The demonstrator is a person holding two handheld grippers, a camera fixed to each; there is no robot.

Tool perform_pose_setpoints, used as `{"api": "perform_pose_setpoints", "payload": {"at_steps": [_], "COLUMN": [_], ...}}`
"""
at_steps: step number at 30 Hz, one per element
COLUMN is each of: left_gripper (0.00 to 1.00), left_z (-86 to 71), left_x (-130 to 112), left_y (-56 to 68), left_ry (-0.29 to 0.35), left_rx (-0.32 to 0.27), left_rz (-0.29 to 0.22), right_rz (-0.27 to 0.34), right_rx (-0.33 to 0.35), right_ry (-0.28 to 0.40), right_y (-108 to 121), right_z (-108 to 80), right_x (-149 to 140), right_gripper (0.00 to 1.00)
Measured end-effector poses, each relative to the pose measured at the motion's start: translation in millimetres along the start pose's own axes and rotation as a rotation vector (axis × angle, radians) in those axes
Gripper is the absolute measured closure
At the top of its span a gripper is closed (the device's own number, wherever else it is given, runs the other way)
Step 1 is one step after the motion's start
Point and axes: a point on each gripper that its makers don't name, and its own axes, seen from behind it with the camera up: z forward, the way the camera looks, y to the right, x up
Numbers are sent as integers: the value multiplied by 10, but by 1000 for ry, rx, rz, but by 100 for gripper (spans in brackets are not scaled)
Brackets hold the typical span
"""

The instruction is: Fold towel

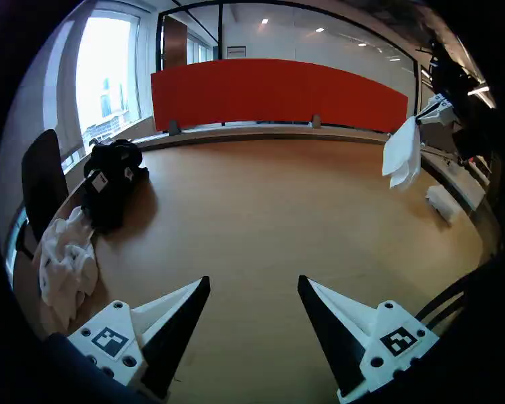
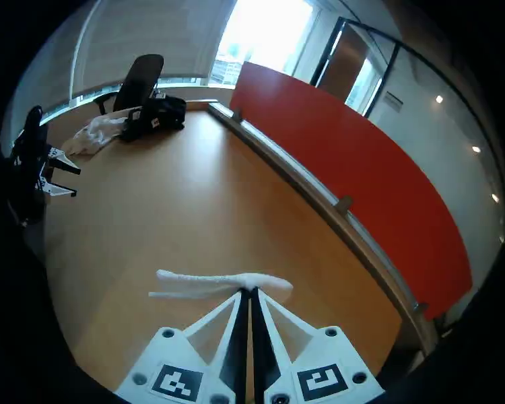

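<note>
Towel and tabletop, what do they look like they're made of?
The towel looks like soft white cloth, perhaps cotton terry: it drapes limp and creased where the right gripper pinches it. The tabletop looks like smooth wood veneer or laminate: even orange-brown tone, faint sheen, no visible seams.

In the left gripper view, the left tool (image 1: 252, 316) sits over the table's (image 1: 266, 209) near edge. On the table's left side lies a bag (image 1: 111, 182), with a cloth pile (image 1: 67, 259) just before it and a chair (image 1: 42, 178) left of both, off the table. A screen (image 1: 279, 94) stands along the far edge. At the right, the towel (image 1: 402, 151) hangs from the right tool (image 1: 424, 116) above the table, and a folded cloth (image 1: 443, 202) lies below it near the right edge.
</note>
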Motion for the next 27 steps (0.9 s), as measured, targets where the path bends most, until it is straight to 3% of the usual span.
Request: {"api": "perform_pose_setpoints", "payload": {"at_steps": [14,27], "left_gripper": [3,3], "left_z": [0,16], "left_x": [7,63], "left_y": [-12,35], "left_ry": [-10,-15], "left_rx": [9,0], "left_rz": [11,26], "right_rz": [59,120], "right_rx": [-113,-191], "right_ry": [-95,-166], "right_y": [553,927], "right_z": [-232,-464], "right_x": [-625,-1093], "right_gripper": [98,98]}}
